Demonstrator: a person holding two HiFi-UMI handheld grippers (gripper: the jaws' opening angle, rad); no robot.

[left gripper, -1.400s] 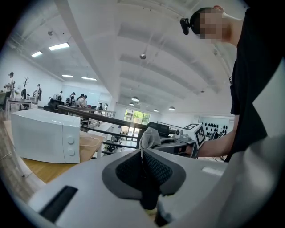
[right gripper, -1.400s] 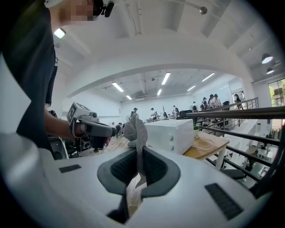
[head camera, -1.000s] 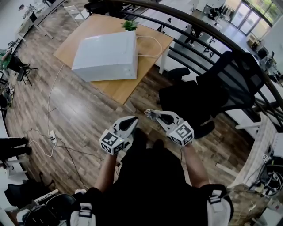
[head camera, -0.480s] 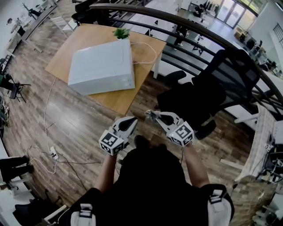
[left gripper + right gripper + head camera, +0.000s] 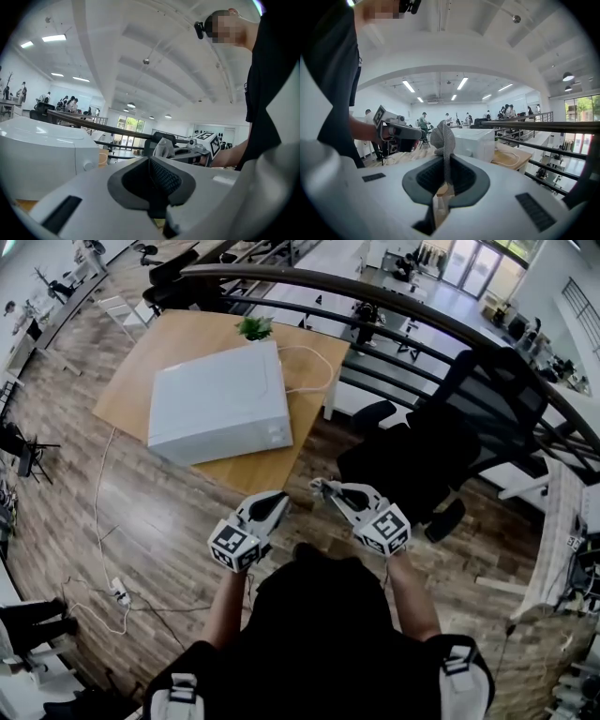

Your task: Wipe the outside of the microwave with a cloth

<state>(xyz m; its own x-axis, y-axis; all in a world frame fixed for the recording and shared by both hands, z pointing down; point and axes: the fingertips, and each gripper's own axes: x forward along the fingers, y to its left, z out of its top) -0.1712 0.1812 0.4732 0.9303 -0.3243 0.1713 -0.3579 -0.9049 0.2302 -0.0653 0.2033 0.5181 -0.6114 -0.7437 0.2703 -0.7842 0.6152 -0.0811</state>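
Note:
A white microwave (image 5: 220,402) sits on a wooden table (image 5: 150,352), ahead and to my left in the head view; it also shows in the left gripper view as the microwave (image 5: 40,157) and in the right gripper view as the microwave (image 5: 474,141). My right gripper (image 5: 323,488) is shut on a grey cloth (image 5: 443,140), which sticks up between its jaws; the cloth (image 5: 316,487) shows small at its tip. My left gripper (image 5: 278,499) is shut with nothing in it. Both are held close to my body, well short of the table.
A black office chair (image 5: 431,451) stands right of the table. A dark railing (image 5: 394,296) curves behind it. A small green plant (image 5: 253,329) and a white cable (image 5: 314,357) lie on the table behind the microwave. A power strip with cords (image 5: 117,594) lies on the wooden floor at left.
The view has shifted a little, with the table and microwave slightly nearer. Both grippers keep their pose, the cloth still held in the right one.

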